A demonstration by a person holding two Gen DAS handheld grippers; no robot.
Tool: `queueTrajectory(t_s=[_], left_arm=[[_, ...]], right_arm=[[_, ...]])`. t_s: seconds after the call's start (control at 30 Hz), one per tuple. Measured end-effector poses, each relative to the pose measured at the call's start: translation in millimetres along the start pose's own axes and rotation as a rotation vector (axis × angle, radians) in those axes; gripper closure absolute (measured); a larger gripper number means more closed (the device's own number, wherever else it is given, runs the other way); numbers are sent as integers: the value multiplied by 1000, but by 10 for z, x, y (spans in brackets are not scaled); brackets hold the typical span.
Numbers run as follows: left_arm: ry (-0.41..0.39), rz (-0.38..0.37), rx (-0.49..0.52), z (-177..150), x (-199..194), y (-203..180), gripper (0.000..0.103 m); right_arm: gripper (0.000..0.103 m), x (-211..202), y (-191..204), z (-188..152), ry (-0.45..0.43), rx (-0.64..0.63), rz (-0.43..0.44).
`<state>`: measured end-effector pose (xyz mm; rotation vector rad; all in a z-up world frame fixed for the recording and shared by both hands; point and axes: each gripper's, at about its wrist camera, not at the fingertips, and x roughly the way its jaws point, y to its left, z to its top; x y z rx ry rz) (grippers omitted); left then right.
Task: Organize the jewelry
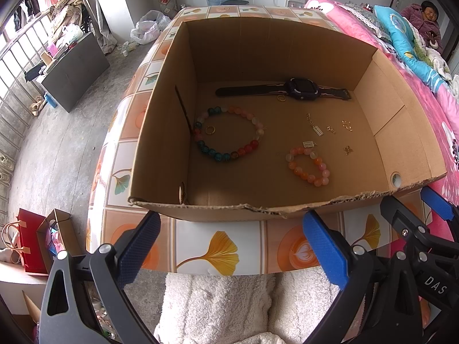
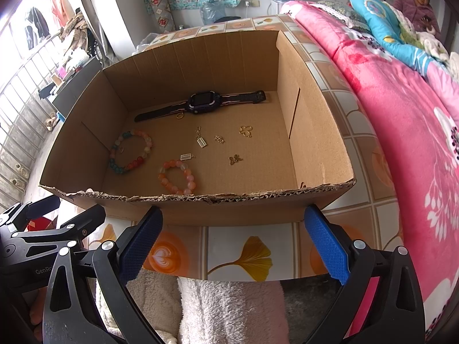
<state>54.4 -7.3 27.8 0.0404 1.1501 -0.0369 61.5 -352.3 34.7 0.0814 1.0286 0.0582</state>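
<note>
Both grippers — left gripper (image 1: pixel 229 246) and right gripper (image 2: pixel 233 243) — hang wide apart and empty before the cardboard box (image 1: pixel 287 209), whose near wall any reach toward the small bracelet (image 1: pixel 308 166) at that edge must clear.

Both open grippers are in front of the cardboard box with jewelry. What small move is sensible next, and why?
Probably just hold the open right gripper clear of the box's torn front wall. The watch, large bracelet, small bracelet and charms lie apart on the box floor, nothing gripped: that fits pieces already laid out or pieces awaiting sorting, so no grasp is clearly due.
</note>
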Motion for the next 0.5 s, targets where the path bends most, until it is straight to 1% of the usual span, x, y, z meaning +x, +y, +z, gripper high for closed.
queueTrajectory(t_s=[0.5], left_arm=[[1, 1, 1, 4, 2, 2, 6]], right_arm=[[8, 17, -14, 5, 2, -3, 6]])
